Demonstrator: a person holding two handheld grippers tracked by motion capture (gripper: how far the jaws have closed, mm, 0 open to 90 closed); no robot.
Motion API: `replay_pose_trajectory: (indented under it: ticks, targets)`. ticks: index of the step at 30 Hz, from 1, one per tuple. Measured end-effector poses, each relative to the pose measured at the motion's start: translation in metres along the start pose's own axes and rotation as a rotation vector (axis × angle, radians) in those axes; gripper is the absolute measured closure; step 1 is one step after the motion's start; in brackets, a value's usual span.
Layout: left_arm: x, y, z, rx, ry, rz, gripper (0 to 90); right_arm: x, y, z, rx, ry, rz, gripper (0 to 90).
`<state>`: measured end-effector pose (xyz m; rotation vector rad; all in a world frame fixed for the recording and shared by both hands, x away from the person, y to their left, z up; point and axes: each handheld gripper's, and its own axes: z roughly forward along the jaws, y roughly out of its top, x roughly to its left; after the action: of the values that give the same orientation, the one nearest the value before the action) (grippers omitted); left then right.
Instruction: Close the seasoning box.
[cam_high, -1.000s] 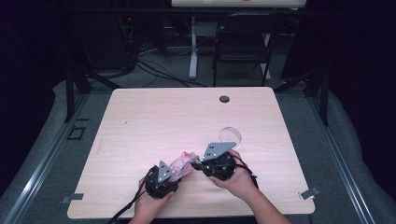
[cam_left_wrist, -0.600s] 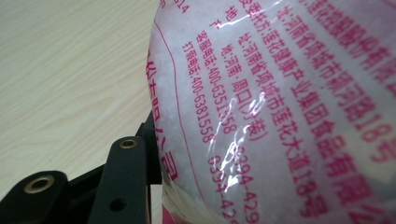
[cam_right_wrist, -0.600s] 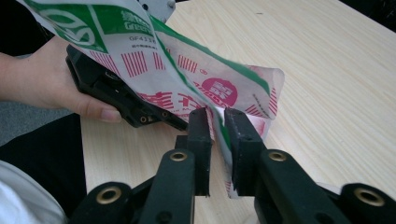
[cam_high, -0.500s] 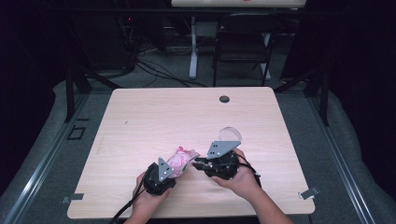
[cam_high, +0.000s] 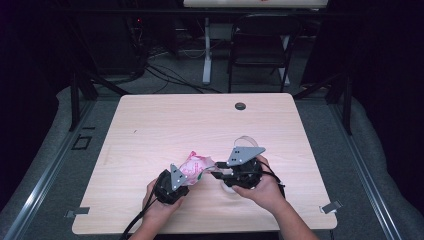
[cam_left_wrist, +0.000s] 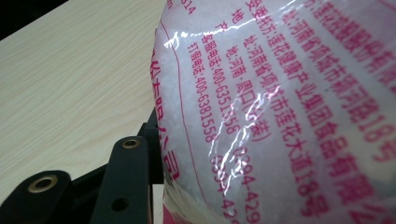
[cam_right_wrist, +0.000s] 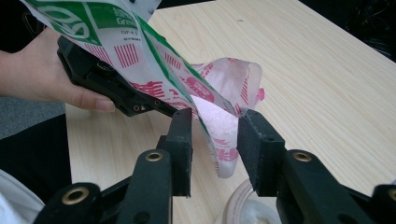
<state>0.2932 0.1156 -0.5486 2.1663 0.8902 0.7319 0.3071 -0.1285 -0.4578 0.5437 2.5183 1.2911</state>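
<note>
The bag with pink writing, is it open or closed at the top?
Open. In the right gripper view the bag has its torn top gaping, with white grains showing inside.

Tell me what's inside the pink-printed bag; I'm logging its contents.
White granules show through the bag film. The bag's lower part is hidden behind the left claw.
</note>
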Motion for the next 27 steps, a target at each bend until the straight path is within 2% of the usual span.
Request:
replay_pose_trajectory:
  ticks: [4,18,21,22,27]
  targets:
    - [0.0,0.002,0.002,-0.003,0.014,0.008,56.3,-0.003,0.0,-0.002,0.001,-0.005,-0.003,63.6]
    - [0.011,0.02,0.004,0.009,0.042,0.057,56.5,-0.011,-0.001,-0.014,-0.005,-0.091,-0.09,51.2]
    - [0.011,0.022,0.005,0.015,0.04,0.062,56.5,-0.013,-0.001,-0.016,0.011,-0.095,-0.083,52.2]
    - [0.012,0.023,0.007,0.017,0.043,0.071,56.6,-0.015,-0.001,-0.017,0.014,-0.084,-0.081,55.6]
    - [0.013,0.027,0.009,0.018,0.046,0.078,56.6,-0.018,-0.003,-0.02,0.028,-0.108,-0.092,53.7]
